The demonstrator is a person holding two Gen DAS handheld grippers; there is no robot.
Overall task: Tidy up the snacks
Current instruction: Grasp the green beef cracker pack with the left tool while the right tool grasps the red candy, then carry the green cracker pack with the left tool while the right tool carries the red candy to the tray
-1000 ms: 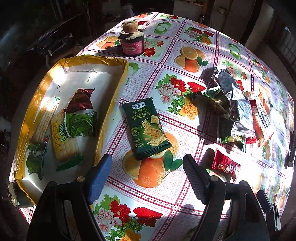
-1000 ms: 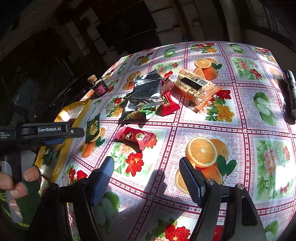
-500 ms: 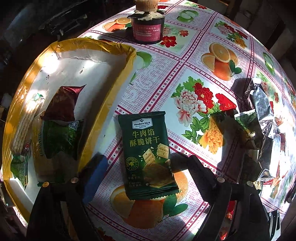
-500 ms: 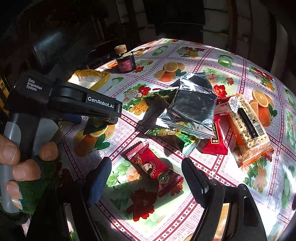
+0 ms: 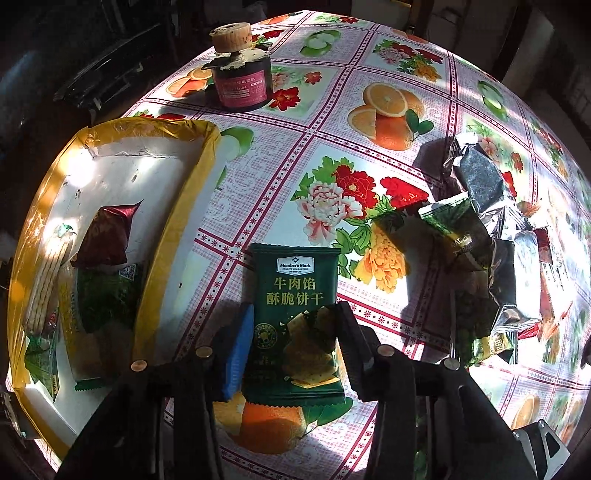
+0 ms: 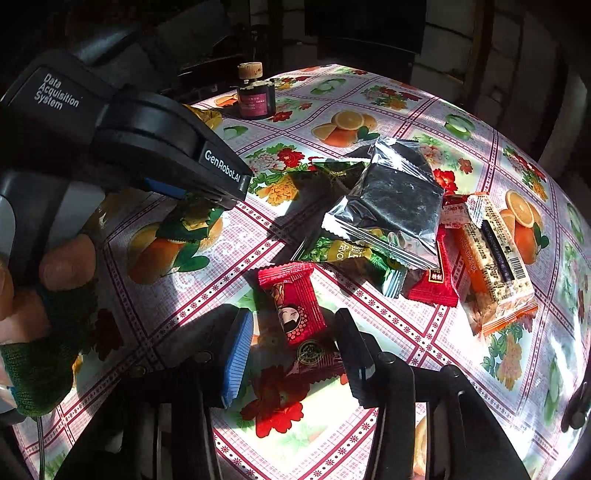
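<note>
This looks like a home, most likely a dining corner. The worktop [image 5: 369, 122] is round and covered with a glossy oilcloth printed with oranges, green apples and peonies in a red grid, the sort laid over a family table. Strong sunlight falls across it. On the cloth stands a small dark jar with a cork stopper [image 5: 239, 74]; near that jar lies a yellow-rimmed box lid used as a tray [image 5: 177, 229], and farther from the jar a heap of wrapped snacks [image 6: 391, 206]. Behind the jar, dim furniture and a pale brick wall [image 6: 443, 33] show.
</note>
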